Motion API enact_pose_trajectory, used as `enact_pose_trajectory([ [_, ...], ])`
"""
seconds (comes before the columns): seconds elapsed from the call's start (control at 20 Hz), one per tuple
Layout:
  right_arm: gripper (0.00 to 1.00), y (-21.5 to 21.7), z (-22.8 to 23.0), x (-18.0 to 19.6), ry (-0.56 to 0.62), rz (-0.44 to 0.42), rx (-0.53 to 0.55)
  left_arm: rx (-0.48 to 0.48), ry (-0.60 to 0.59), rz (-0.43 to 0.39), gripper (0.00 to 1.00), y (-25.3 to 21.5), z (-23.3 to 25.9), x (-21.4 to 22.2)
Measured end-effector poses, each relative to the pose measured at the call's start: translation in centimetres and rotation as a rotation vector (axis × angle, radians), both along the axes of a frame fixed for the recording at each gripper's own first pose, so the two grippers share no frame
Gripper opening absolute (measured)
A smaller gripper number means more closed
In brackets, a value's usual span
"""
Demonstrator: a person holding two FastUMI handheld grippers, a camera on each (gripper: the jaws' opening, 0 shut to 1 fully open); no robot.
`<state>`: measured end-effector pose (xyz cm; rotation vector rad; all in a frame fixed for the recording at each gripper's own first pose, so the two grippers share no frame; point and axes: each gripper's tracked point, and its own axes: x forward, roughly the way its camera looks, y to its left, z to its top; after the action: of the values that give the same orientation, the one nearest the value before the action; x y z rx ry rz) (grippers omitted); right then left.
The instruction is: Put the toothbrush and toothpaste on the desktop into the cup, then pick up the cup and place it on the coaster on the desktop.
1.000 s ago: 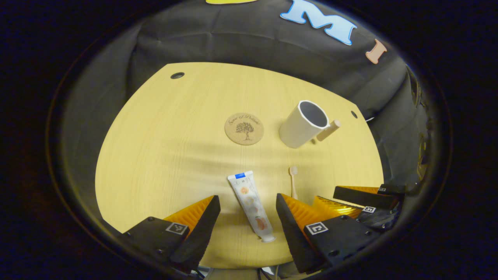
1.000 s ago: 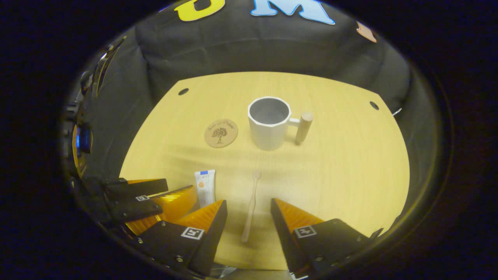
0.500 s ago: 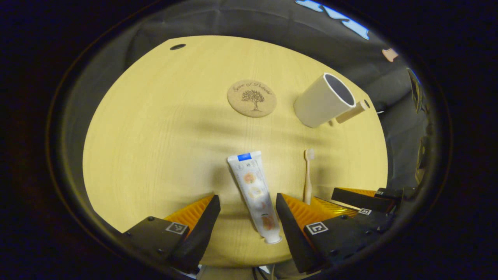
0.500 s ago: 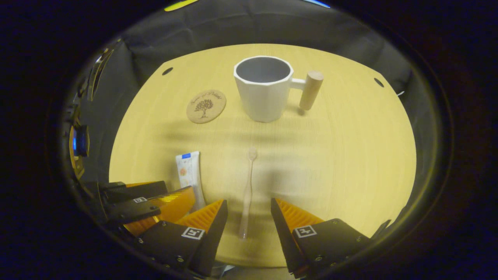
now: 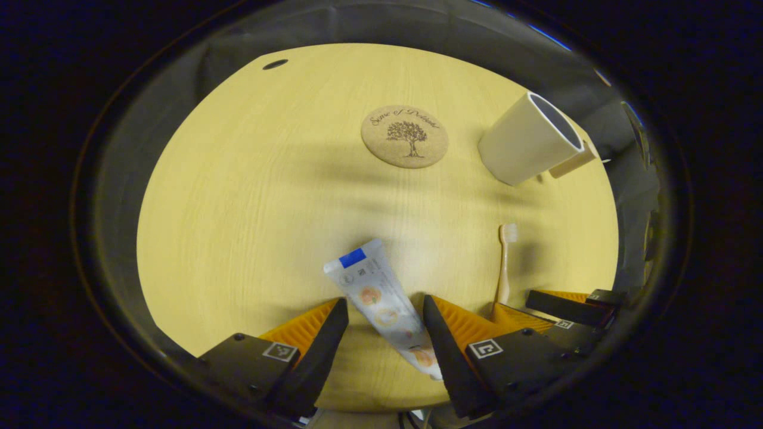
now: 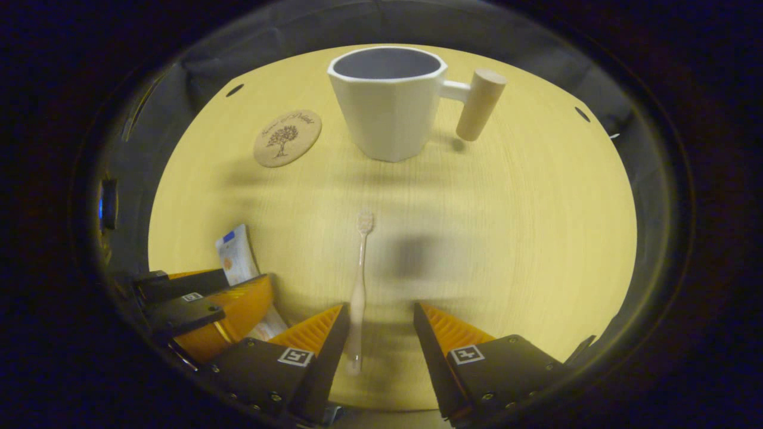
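left gripper (image 5: pixel 381 313): black-and-orange two-finger gripper, fingers parted, low over desk.
right gripper (image 6: pixel 375 319): same build, fingers parted, just beside left gripper.

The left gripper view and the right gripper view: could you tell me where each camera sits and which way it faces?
Left gripper view: rides the left gripper, looking down its open fingers at the toothpaste between them; the right gripper shows at lower right.
Right gripper view: rides the right gripper, facing the toothbrush and cup; the left gripper shows at lower left.
Shared: desktop, coaster, cup, toothbrush, toothpaste.
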<state>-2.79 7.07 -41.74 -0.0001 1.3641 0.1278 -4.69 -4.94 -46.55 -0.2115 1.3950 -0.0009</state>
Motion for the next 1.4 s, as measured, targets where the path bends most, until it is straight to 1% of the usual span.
enact_pose_trajectory([
  [0.05, 0.63, -0.6, 0.0, 0.2, -0.007, 0.000, -0.017, 0.016, 0.003, -0.013, 0.88, 0.1, 0.0, 0.1],
  [0.15, 0.57, -0.9, 0.0, 0.1, -0.004, -0.004, -0.016, 0.048, 0.014, -0.016, 0.88, 0.5, -0.2, 0.0],
  [0.2, 0.57, -0.9, -0.1, 0.2, -0.002, -0.011, -0.014, 0.055, 0.026, -0.016, 0.88, 0.5, -0.3, 0.0],
  [0.25, 0.57, -0.9, -0.1, 0.3, -0.003, -0.019, -0.011, 0.057, 0.022, -0.012, 0.87, 0.4, -0.4, 0.1],
  [0.35, 0.57, -0.9, 0.0, 0.3, 0.001, -0.016, -0.013, 0.056, 0.024, -0.009, 0.87, 0.2, -0.3, 0.0],
  [0.4, 0.57, -0.9, 0.0, 0.3, -0.002, -0.013, -0.020, 0.058, 0.017, -0.004, 0.86, 0.3, -0.2, 0.2],
  [0.45, 0.63, -1.2, -0.2, 0.5, -0.013, -0.012, -0.037, 0.061, 0.019, 0.005, 0.82, 0.3, -0.2, 0.1],
  [0.5, 0.40, -1.2, -0.1, 0.3, -0.005, 0.009, -0.044, 0.067, 0.019, -0.003, 0.78, 0.6, -0.3, 0.2],
  [0.55, 0.40, -1.2, 0.0, 0.3, -0.002, 0.018, -0.046, 0.062, 0.025, 0.003, 0.75, 0.6, 0.0, 0.2],
  [0.65, 0.41, -1.3, -0.2, 0.1, -0.006, 0.028, -0.069, 0.065, 0.022, 0.007, 0.58, 0.9, -0.4, 0.2],
  [0.7, 0.30, -1.3, 0.4, 0.1, -0.005, 0.023, -0.070, 0.064, 0.027, -0.003, 0.46, 0.8, -0.5, 0.2],
  [0.75, 0.19, -1.1, 0.1, -0.1, 0.002, 0.047, -0.068, 0.069, 0.026, -0.020, 0.49, 0.8, -0.2, 0.1],
  [0.8, 0.19, -1.1, -0.1, 0.0, 0.004, 0.057, -0.066, 0.068, 0.030, -0.028, 0.43, 0.8, -0.3, 0.1],
  [0.85, 0.19, -1.0, 0.1, 0.3, -0.016, 0.033, -0.053, 0.071, 0.030, -0.026, 0.41, 0.8, -0.3, 0.2],
  [0.9, 0.04, -1.2, 0.1, 0.2, 0.003, 0.027, -0.048, 0.074, 0.030, -0.033, 0.36, 0.8, -0.1, 0.1],
  [0.95, 0.05, -1.3, 0.2, 0.3, 0.010, 0.023, -0.042, 0.074, 0.027, -0.041, 0.34, 0.8, 0.2, 0.2],
  [1.0, 0.04, -1.2, 0.2, 0.5, 0.004, 0.017, -0.035, 0.072, 0.025, -0.044, 0.36, 0.7, 0.4, 0.4],
  [1.05, 0.04, -1.2, 0.3, 0.5, 0.008, 0.012, -0.029, 0.071, 0.021, -0.041, 0.34, 0.7, 0.8, 0.6],
  [1.25, 0.04, -1.3, 0.4, 0.5, 0.006, -0.007, 0.004, 0.058, -0.007, -0.034, 0.36, 0.4, 2.9, 2.1],
  [1.3, 0.04, -1.2, 0.6, 0.4, 0.005, -0.014, 0.015, 0.046, -0.011, -0.026, 0.34, 0.3, 3.6, 2.5],
  [1.4, 0.04, -1.3, 1.5, 0.6, -0.019, -0.027, 0.033, 0.023, -0.026, 0.009, 0.34, 0.3, 5.9, 4.0],
])
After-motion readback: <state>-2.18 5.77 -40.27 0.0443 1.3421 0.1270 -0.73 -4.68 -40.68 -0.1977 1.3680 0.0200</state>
